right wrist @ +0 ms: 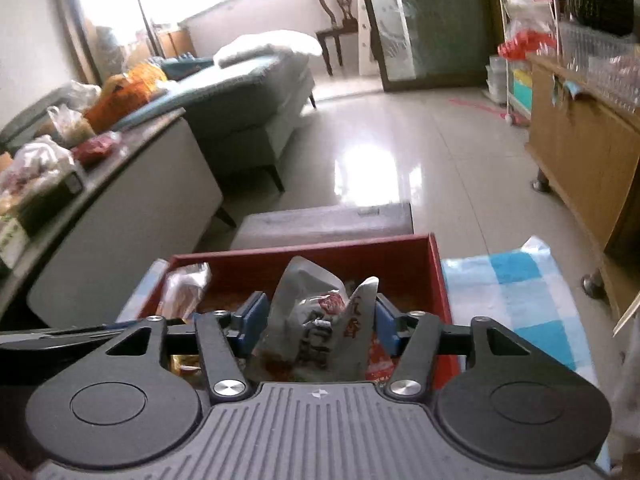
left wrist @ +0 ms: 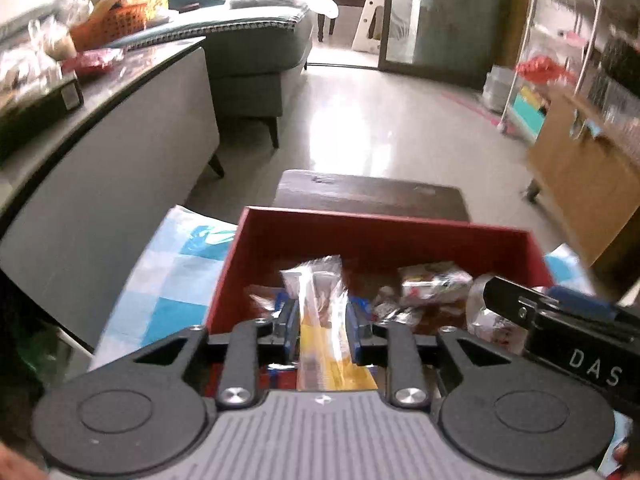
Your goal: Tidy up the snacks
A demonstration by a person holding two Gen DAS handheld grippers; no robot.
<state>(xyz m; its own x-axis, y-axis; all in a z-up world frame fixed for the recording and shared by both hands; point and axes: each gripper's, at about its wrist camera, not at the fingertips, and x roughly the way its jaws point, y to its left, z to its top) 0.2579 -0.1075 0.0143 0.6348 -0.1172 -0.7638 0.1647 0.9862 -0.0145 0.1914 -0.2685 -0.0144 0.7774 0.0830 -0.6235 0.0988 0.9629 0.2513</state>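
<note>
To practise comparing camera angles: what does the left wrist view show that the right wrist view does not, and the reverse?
Only the left wrist view shows the left gripper shut on a yellow and clear snack packet, with the right gripper reaching in from the side. Only the right wrist view shows a grey snack bag between the right gripper's blue pads; whether they press it is unclear. Both show the red box of snacks, the checked cloth and the sofa.

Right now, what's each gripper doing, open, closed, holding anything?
Left gripper: closed on a yellow snack packet.
Right gripper: grey snack bag between its fingers; grip cannot be told.
</note>
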